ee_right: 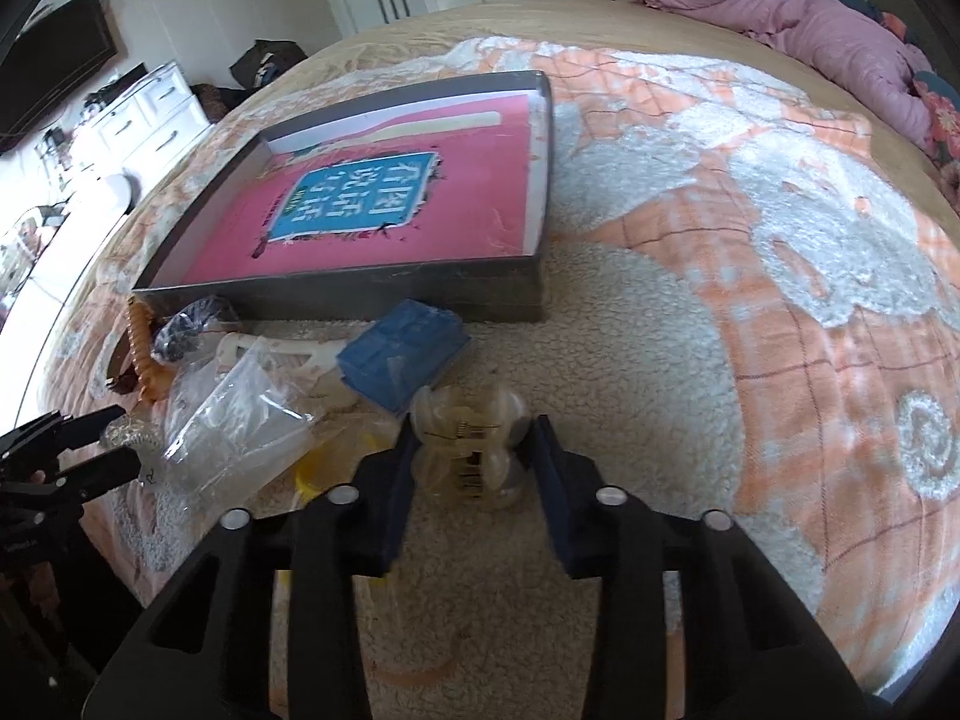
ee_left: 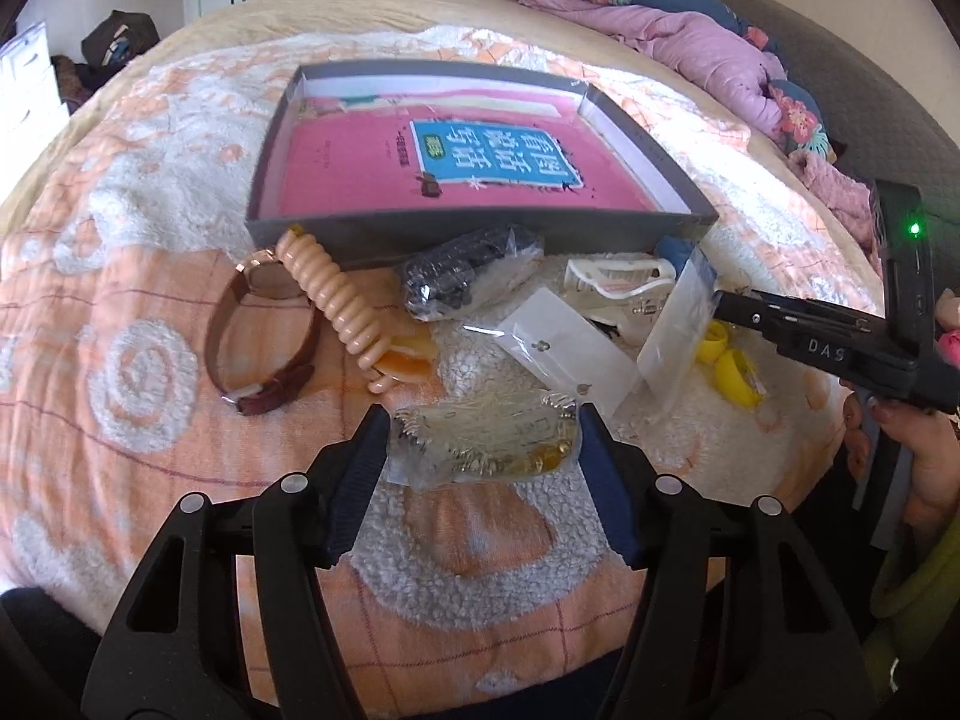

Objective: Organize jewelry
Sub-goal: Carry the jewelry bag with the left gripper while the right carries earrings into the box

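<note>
A grey box (ee_left: 480,234) with a pink book inside sits on the bed; it also shows in the right wrist view (ee_right: 384,294). Jewelry lies in front of it. My left gripper (ee_left: 480,426) is open, its fingers on either side of a clear bag with a gold chain (ee_left: 486,441). My right gripper (ee_right: 474,438) is open around a translucent cream hair claw (ee_right: 468,438). A brown watch (ee_left: 264,336), a peach spiral hair tie (ee_left: 342,300), a bag of black beads (ee_left: 462,276) and a white clip (ee_left: 618,276) lie nearby.
Clear earring bags (ee_left: 570,354), yellow pieces (ee_left: 732,366) and a blue pouch (ee_right: 402,354) lie in the pile. An orange and white fleece blanket (ee_right: 750,300) covers the bed. A purple quilt (ee_left: 690,42) is heaped at the far right. White drawers (ee_right: 150,114) stand at left.
</note>
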